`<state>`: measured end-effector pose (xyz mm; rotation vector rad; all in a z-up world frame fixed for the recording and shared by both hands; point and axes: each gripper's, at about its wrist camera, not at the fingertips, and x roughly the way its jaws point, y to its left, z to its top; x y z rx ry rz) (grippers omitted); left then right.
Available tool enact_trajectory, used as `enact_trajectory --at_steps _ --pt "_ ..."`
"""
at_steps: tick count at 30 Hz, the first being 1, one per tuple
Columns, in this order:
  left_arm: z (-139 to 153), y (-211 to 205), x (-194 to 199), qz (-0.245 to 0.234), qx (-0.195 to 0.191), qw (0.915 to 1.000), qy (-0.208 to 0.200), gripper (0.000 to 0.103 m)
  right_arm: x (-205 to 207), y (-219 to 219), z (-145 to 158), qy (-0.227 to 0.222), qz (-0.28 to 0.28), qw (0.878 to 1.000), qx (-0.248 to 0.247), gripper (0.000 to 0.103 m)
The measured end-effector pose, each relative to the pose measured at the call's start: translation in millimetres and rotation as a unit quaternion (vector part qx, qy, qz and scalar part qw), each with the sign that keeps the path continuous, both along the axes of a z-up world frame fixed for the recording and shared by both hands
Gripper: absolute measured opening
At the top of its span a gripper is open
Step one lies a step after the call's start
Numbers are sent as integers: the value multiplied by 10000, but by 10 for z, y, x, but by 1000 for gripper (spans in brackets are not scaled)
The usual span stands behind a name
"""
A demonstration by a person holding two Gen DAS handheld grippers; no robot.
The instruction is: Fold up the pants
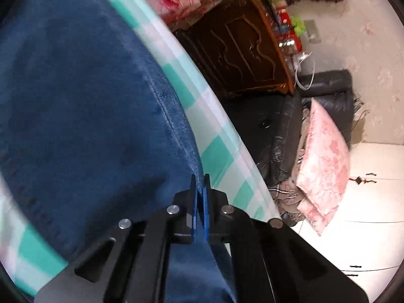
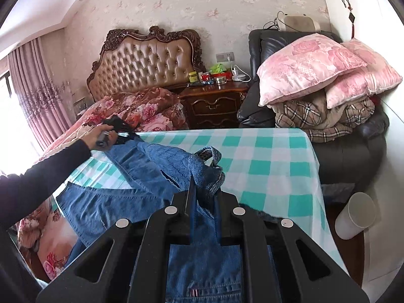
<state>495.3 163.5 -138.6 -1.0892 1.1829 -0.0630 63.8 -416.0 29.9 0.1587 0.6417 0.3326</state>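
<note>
Blue denim pants [image 2: 151, 171] lie rumpled across a table with a teal-and-white check cloth [image 2: 265, 156]. My right gripper [image 2: 204, 189] is shut on a bunched fold of the waistband, which lifts off the table just ahead of the fingers. At the table's far left corner, a hand in a dark sleeve [image 2: 38, 176] holds my left gripper [image 2: 118, 128] against the other end of the pants. In the left wrist view the pants [image 1: 88, 101] fill the left side. There my left gripper [image 1: 200, 179] has its blue pads together on the denim's edge, above the check cloth [image 1: 217, 151].
A bed with a floral quilt [image 2: 141, 111] runs behind and left of the table. A dark wooden nightstand [image 2: 214, 103] stands beyond it. A black armchair [image 2: 353, 151] to the right carries pink pillows [image 2: 308, 65] and a plaid blanket. A white cup-shaped bin [image 2: 358, 214] sits by the table's right edge.
</note>
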Motion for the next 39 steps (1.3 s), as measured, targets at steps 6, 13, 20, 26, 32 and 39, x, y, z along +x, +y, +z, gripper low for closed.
enact_trajectory --at_steps 6,13,20,26,32,39 --pt "515 430 -1657 173 78 9966 -806 3 -168 -372 -273 416 -434 9977 300 13" --pt "188 327 -3798 388 347 9947 -885 3 -354 -773 -989 1561 -1221 9737 1129 16" --pt "-258 261 -4204 459 244 9953 -813 3 -661 -960 -1515 2213 -2153 9295 2016 46" --pt "-256 237 -4134 409 202 9950 -886 3 -914 -906 -1573 2211 -2341 9077 2691 54" --pt "-331 248 -4187 453 86 9948 -912 3 -964 -887 -1530 2085 -2375 9004 2990 58" --pt "-421 261 -4139 480 -64 9949 -889 6 -806 -725 -1674 2312 -2486 9042 2592 58"
